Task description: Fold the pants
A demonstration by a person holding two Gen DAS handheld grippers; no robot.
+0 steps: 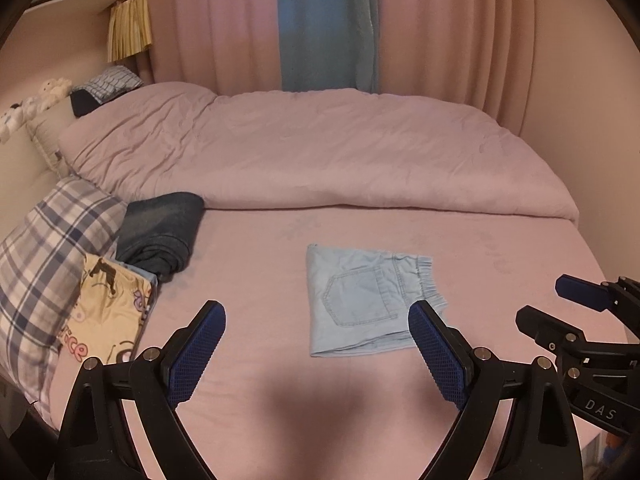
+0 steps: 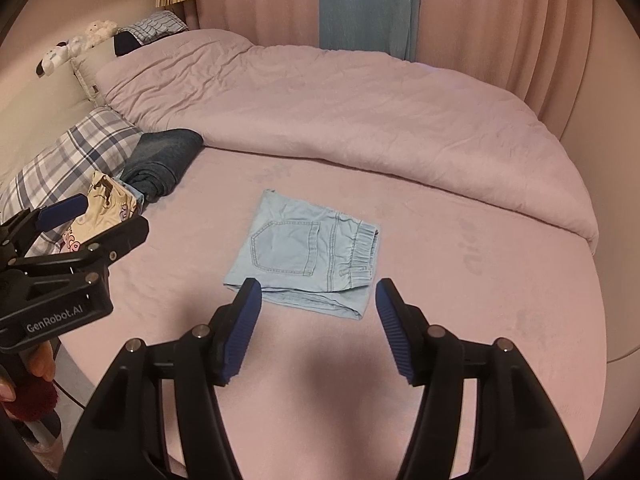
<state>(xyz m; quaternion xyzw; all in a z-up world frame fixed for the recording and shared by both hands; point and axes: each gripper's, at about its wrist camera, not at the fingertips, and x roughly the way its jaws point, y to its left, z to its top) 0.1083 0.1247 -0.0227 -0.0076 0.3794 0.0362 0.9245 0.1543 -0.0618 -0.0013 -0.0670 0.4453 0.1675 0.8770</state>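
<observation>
Pink-sheeted bed (image 1: 260, 264), pink curtains (image 1: 460, 40) behind. Folded light-blue denim pants (image 1: 360, 300) lie flat mid-bed, pocket up. Left gripper (image 1: 316, 320) jaws wide apart, empty, above them; right gripper (image 2: 318, 300) apart, empty. Dark folded jeans (image 1: 164, 232) far left by plaid pillow (image 1: 52, 256).

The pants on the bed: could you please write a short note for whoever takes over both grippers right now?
Left gripper: open, holding nothing, above the bed.
Right gripper: open, holding nothing, raised just short of the pants.
Pants: light blue, folded into a compact rectangle, back pocket up, elastic waistband to the right, lying flat on the pink sheet in the middle of the bed.
Done: the fold looks finished and both grippers are clear of the cloth.
Left: perhaps only to square the slightly uneven near edge, or to move the pants to the dark folded clothes by the checked pillow.
</observation>
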